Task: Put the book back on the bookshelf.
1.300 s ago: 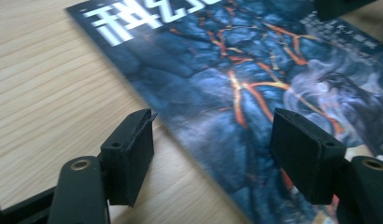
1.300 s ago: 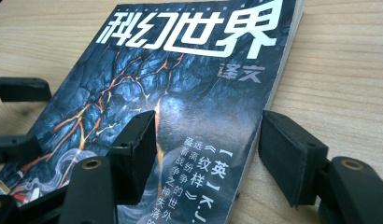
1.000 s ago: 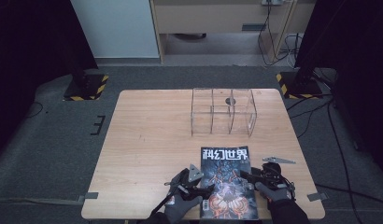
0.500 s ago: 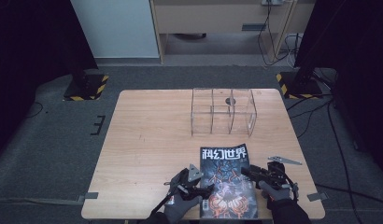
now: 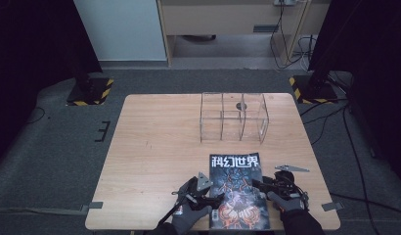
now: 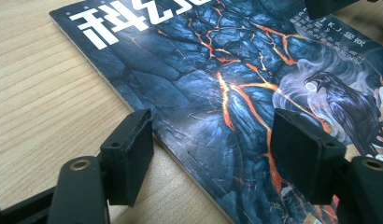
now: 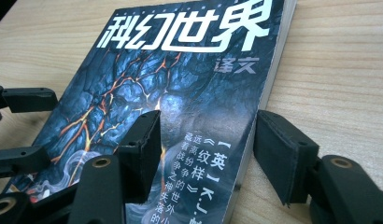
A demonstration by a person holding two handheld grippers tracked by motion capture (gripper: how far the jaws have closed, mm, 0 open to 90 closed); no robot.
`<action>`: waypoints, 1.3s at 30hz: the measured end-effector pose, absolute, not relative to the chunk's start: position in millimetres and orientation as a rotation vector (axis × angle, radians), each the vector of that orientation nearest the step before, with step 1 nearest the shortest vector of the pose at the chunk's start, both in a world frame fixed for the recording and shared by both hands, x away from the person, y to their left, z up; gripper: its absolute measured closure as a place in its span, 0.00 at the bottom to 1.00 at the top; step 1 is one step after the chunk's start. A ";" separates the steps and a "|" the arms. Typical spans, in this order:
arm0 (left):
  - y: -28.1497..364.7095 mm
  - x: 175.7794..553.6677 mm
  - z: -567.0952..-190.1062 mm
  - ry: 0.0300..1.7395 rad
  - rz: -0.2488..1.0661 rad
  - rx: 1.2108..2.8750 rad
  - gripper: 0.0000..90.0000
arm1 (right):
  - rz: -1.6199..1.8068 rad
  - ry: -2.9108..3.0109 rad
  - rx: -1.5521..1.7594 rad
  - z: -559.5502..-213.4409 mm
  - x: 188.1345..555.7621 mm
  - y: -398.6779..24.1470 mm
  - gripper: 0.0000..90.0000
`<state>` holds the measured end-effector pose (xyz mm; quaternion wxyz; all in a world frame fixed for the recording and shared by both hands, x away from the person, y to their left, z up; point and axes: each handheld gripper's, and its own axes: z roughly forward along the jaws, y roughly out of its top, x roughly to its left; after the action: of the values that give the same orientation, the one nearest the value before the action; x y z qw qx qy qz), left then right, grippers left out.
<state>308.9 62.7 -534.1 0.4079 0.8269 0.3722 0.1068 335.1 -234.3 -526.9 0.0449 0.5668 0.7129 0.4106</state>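
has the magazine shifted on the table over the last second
No. The magazine sits as before, its top edge the same gap below the clear acrylic organizer in the high view.

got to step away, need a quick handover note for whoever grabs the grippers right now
Left gripper: open, jaws straddling the magazine's left edge, not pinching it.
Right gripper: open, one jaw over the cover, the other on the table side of the right edge; its jaws have just been closing a little.
Magazine lies flat at the near table edge, cover up.
Clear divided rack stands empty farther back.
Done: both grippers lined up.
Left: grip and lift the magazine, probably into the rack.
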 end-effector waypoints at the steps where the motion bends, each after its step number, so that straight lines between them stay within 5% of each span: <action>1: 62.7 308.9 -534.1 0.938 0.269 2.084 0.33 | 1.263 2.177 1.741 -526.8 335.4 -234.9 0.46; 17: 67.4 312.2 -534.2 0.975 0.288 2.073 0.30 | 1.699 2.118 1.733 -516.2 333.4 -238.3 0.49; 39: 68.0 312.6 -534.2 0.970 0.281 2.072 0.29 | 1.327 2.327 1.652 -526.2 342.2 -222.5 0.39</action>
<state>312.6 68.0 -534.2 0.4060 0.8215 0.3844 0.1116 342.2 -222.5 -526.2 -0.0029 0.5250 0.7393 0.4217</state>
